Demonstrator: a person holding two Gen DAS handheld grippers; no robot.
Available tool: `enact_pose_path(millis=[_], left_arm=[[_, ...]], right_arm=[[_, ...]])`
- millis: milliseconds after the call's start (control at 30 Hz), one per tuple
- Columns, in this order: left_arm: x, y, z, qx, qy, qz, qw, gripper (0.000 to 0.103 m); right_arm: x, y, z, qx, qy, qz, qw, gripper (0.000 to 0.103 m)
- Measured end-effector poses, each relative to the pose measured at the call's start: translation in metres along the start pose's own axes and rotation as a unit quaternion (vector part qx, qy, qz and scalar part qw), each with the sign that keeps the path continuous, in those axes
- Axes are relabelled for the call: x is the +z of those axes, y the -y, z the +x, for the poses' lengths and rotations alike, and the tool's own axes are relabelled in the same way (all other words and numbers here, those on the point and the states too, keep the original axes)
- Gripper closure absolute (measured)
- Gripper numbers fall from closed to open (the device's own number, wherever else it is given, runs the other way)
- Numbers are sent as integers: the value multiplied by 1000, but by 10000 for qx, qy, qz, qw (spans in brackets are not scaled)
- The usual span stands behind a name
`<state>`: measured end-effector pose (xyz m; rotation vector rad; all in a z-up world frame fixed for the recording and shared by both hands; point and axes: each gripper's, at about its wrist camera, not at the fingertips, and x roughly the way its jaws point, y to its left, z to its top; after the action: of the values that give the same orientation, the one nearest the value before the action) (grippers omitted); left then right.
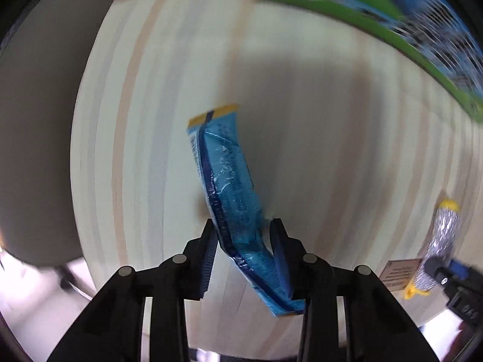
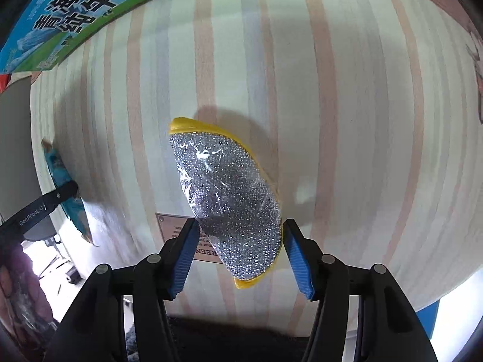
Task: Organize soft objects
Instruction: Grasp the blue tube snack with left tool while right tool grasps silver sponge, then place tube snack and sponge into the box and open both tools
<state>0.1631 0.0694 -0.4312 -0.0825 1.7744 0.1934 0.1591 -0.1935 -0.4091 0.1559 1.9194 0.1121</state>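
My left gripper (image 1: 244, 229) is shut on a blue plastic packet with yellow ends (image 1: 229, 187) and holds it bent above the striped table (image 1: 332, 105). The packet also shows at the left of the right wrist view (image 2: 62, 190), pinched by the left gripper's black finger (image 2: 60, 196). My right gripper (image 2: 240, 235) is shut on a silver scouring sponge with a yellow back, wrapped in clear film (image 2: 229, 199), above the table. The sponge also shows at the right edge of the left wrist view (image 1: 437, 241).
A green and blue carton with Chinese print (image 2: 75, 9) stands at the back of the table and shows in the left wrist view (image 1: 392, 15) too. A small brown label (image 2: 178, 235) lies on the table under the sponge. The table's left edge borders grey floor (image 1: 36, 120).
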Motion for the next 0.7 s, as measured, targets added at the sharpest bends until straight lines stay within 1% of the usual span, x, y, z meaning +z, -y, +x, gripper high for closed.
enact_pose_path(millis=[33, 67, 100, 133, 200, 233, 267, 300, 333, 367, 400, 433, 500, 600, 667, 700], left_arm=[[0, 5, -1, -13, 22, 115, 9999, 71], [1, 7, 0, -162, -31, 136, 9998, 70], [2, 6, 1, -316, -94, 69, 9994, 69], [2, 2, 4, -450, -183, -30, 9988, 63], [5, -8, 10, -702, -418, -314, 9962, 57], [5, -12, 14, -808, -518, -476, 9942, 56], [5, -14, 14, -885, -473, -576, 9933, 56], [4, -18, 15, -841, -477, -596, 9935, 57], [3, -17, 16, -778, -463, -608, 9940, 61], [4, -15, 13, -709, -404, -610, 9948, 68], [9, -8, 11, -665, -338, -552, 9957, 80], [18, -6, 5, -656, -320, -475, 9962, 82], [17, -1, 2, -740, -304, -402, 9960, 87], [17, 7, -9, -780, -156, -252, 9965, 88], [15, 11, -20, -885, -77, -172, 9959, 88], [14, 5, -26, -904, -49, -148, 9958, 88]], right_arm=[[3, -12, 8, -1, 25, -10, 10000, 43], [-2, -22, 10, -16, 36, -44, 10000, 43], [-3, -24, 8, -30, 51, -88, 9999, 43], [-2, -27, 7, -35, 74, -136, 9999, 43], [0, -32, 6, -111, 104, -240, 9996, 43], [0, -33, 5, -153, 116, -294, 9994, 43], [0, -34, 5, -184, 137, -325, 9992, 43], [2, -36, 5, -231, 144, -371, 9989, 43], [3, -39, 6, -269, 132, -417, 9987, 43], [4, -41, 8, -290, 107, -452, 9985, 43], [3, -43, 11, -342, 50, -521, 9980, 44], [2, -48, 17, -403, -13, -594, 9974, 44], [2, -56, 25, -613, -31, -774, 9951, 55], [1, -63, 28, -750, 46, -840, 9936, 58], [-2, -67, 26, -767, 139, -870, 9932, 60], [-3, -68, 23, -752, 193, -856, 9933, 60]])
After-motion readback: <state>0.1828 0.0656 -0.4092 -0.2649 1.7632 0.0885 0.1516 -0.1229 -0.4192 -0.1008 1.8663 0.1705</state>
